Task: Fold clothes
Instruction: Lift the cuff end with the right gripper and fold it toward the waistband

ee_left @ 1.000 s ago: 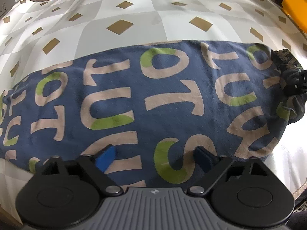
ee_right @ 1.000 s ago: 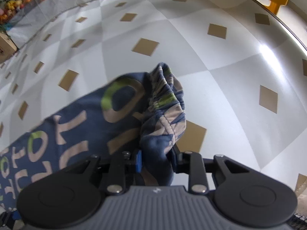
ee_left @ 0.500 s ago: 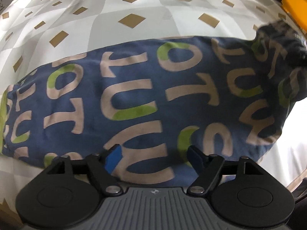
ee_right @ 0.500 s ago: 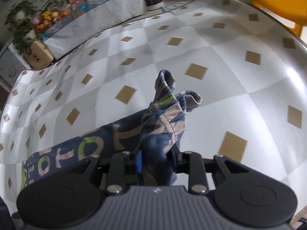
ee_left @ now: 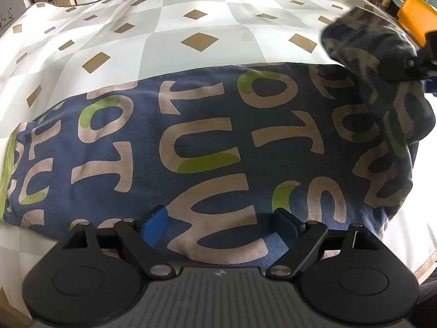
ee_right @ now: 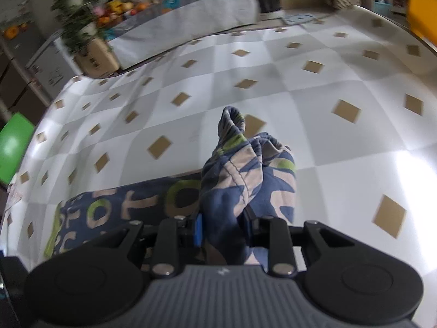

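Fabric here is soft, light fleece-like knit: the navy garment lies flat across the middle of the left wrist view, spread on a table covered with a grey-and-white checked cloth with tan diamonds. It should drape and bunch readily, with nothing stiff to steer it, so a fold will likely follow whichever edge is lifted and sag between grip points. Hems and corners look like the best places to take hold, since the seam gives a thicker ridge that should slip less.

The right gripper is clamped on a gathered end of the garment, the stitched hem crumpling upward at the centre of its view; in the left wrist view this raised bunch shows at the upper right. The left gripper hovers at the near edge, at the bottom centre of the frame, and its jaws have just been opening wider; cloth lies under and between them, but the pads do not press on it.

Printing covers the cloth: large beige letters with lime-green patches, reading as repeated "O", "T", "U", "S" and an "M" or "W" shape. No brand tag or label is visible.
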Demonstrator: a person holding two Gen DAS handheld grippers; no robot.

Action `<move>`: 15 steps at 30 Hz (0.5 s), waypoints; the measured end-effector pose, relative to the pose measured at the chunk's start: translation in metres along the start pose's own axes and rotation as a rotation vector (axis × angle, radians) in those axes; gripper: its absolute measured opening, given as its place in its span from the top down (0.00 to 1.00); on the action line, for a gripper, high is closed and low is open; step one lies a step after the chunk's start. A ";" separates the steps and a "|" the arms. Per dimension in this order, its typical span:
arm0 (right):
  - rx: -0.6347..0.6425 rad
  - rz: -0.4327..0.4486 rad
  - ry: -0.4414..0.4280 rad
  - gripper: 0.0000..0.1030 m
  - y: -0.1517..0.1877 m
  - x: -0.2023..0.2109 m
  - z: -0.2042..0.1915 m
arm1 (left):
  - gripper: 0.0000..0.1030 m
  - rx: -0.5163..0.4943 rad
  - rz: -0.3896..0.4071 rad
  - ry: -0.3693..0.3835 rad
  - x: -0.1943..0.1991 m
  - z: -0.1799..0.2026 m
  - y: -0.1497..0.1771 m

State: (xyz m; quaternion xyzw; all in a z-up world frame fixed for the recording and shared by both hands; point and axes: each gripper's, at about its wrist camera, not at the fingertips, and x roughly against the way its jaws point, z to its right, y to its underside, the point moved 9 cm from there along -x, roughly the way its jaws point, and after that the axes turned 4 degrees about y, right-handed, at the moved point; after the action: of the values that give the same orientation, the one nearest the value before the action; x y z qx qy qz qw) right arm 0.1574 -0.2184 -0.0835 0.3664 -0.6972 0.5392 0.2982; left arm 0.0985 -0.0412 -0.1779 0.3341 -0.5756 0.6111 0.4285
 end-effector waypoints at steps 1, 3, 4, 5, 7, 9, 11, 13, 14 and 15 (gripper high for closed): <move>0.012 0.000 -0.011 0.76 0.002 0.000 -0.006 | 0.16 0.000 0.002 0.003 0.000 0.000 0.000; 0.043 -0.001 -0.035 0.76 0.006 -0.001 -0.020 | 0.16 0.000 0.005 0.006 0.000 0.000 0.000; 0.060 -0.002 -0.047 0.76 0.008 -0.002 -0.027 | 0.15 0.001 0.006 0.007 0.000 0.000 0.000; 0.079 -0.001 -0.061 0.76 0.010 -0.002 -0.034 | 0.15 0.002 0.006 0.007 0.000 0.000 0.000; 0.124 -0.003 -0.094 0.76 0.015 -0.003 -0.052 | 0.15 0.008 0.004 0.008 0.000 -0.001 0.000; 0.165 -0.009 -0.125 0.76 0.020 -0.004 -0.068 | 0.15 0.031 0.004 0.009 0.002 -0.005 -0.001; 0.194 -0.030 -0.135 0.75 0.028 -0.010 -0.080 | 0.15 0.064 0.013 0.004 0.006 -0.012 -0.002; 0.223 -0.051 -0.146 0.75 0.035 -0.015 -0.092 | 0.15 0.094 0.022 -0.007 0.010 -0.020 -0.002; 0.238 -0.061 -0.152 0.75 0.039 -0.018 -0.098 | 0.15 0.107 0.026 -0.020 0.011 -0.025 -0.002; 0.247 -0.072 -0.156 0.75 0.043 -0.021 -0.103 | 0.15 0.119 0.030 -0.032 0.012 -0.031 -0.002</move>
State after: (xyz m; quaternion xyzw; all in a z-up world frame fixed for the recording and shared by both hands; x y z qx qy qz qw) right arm 0.1358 -0.1082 -0.0987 0.4659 -0.6330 0.5797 0.2149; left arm 0.0978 -0.0093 -0.1694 0.3604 -0.5498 0.6451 0.3894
